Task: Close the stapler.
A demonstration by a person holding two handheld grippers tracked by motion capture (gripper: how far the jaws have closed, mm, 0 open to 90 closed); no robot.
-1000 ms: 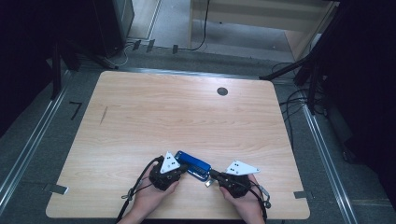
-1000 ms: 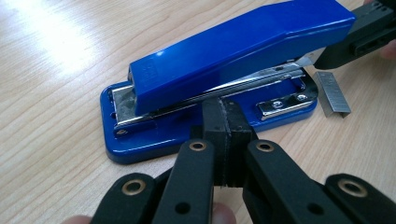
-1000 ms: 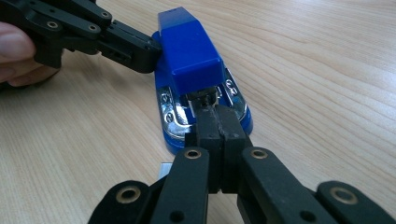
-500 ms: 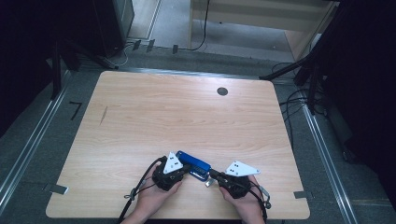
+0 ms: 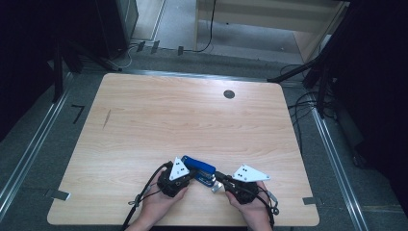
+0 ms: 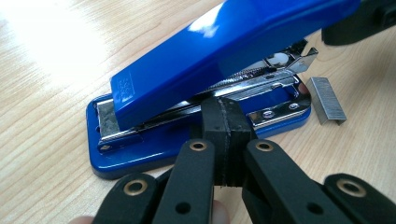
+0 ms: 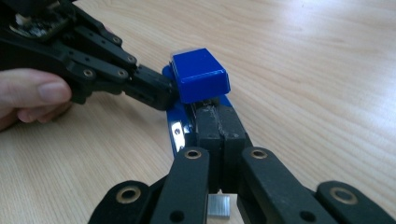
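Blue stapler (image 5: 199, 169) near the front edge of the bench (image 5: 192, 115), long axis running left-back to right-front between both hands, cover hinged up. Left gripper (image 6: 228, 125) in from the stapler's side, jaws closed, tips against the metal magazine under the raised cover. Right gripper (image 7: 218, 122) at the right-front end, jaws closed, tips pushed in under the cover along the axis. Staple strip (image 6: 328, 100) loose on the bench just beside that end, nearer the right hand. Next move likely loading that strip; magazine opening facing the right gripper. Against the earlier frames, almost nothing different: stapler and both hands in the same places.
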